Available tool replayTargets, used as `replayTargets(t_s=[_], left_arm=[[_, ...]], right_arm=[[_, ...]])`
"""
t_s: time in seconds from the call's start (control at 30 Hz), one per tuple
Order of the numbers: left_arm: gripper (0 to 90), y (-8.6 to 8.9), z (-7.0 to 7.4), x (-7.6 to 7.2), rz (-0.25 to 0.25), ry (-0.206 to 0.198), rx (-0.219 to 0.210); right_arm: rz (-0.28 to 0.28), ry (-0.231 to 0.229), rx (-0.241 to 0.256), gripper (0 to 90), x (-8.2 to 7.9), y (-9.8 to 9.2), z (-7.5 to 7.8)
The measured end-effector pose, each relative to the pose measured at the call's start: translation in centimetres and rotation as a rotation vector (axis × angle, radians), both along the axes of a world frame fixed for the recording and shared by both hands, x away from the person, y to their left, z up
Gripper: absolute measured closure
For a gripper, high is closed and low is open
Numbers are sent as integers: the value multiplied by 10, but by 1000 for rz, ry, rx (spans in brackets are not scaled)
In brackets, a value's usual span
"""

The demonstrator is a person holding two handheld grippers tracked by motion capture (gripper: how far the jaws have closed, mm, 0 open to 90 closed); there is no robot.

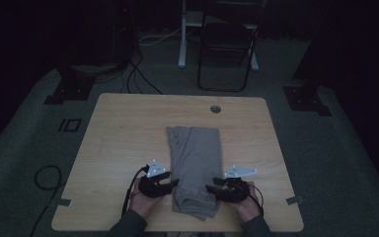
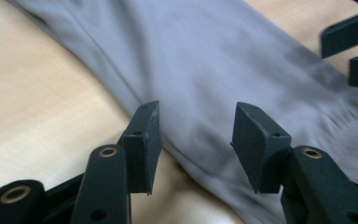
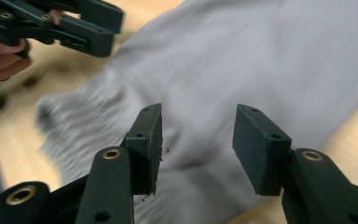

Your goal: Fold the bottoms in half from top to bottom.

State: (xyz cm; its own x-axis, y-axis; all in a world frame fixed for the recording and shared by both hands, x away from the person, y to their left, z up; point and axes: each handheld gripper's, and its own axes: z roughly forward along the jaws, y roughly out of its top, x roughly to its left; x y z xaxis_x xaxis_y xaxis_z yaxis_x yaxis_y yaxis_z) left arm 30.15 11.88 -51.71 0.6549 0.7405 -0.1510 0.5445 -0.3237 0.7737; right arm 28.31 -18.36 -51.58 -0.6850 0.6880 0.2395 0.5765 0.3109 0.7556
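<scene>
A grey folded garment (image 1: pixel 195 168) lies lengthwise in the middle of the wooden table (image 1: pixel 123 138), its near end bunched close to the front edge. My left gripper (image 1: pixel 174 183) sits at the cloth's left edge, near the bunched end, open. In the left gripper view its jaws stand apart over the garment's (image 2: pixel 223 70) edge with nothing between them. My right gripper (image 1: pixel 209 188) is at the cloth's right edge, open too. In the right gripper view the jaws hover above the garment (image 3: pixel 242 70), and the left gripper (image 3: pixel 118 24) shows at the top left.
A round cable hole (image 1: pixel 215 109) is near the table's far edge. Beyond the table stand a dark folding chair (image 1: pixel 225 49) and a white post (image 1: pixel 182 34). Cables (image 1: pixel 47 177) lie on the floor at the left. Bare wood lies either side of the garment.
</scene>
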Motion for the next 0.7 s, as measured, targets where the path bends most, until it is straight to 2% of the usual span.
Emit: replayTargets(t_s=[0.07,0.1,0.2,0.27,0.47,0.57,0.7], left_arm=[[515,3,5,12,32,-19,2],[515,5,7,20,50,-26,5],[513,7,11,41,92,-40,16],[514,7,12,52,110,-42,11],[507,5,16,78,126,-55,14],[506,4,16,86,130,-56,19],[503,2,16,97,135,-62,27]], right_arm=[[-51,-26,-8,517,17,-5,4],[-51,-26,-8,517,17,-5,4],[-112,-30,-18,523,41,-10,4],[-133,-38,-24,528,50,-10,4],[-174,-62,-51,511,74,-7,8],[-183,-70,-50,490,84,-6,9],[-205,-77,-72,471,98,-5,10]])
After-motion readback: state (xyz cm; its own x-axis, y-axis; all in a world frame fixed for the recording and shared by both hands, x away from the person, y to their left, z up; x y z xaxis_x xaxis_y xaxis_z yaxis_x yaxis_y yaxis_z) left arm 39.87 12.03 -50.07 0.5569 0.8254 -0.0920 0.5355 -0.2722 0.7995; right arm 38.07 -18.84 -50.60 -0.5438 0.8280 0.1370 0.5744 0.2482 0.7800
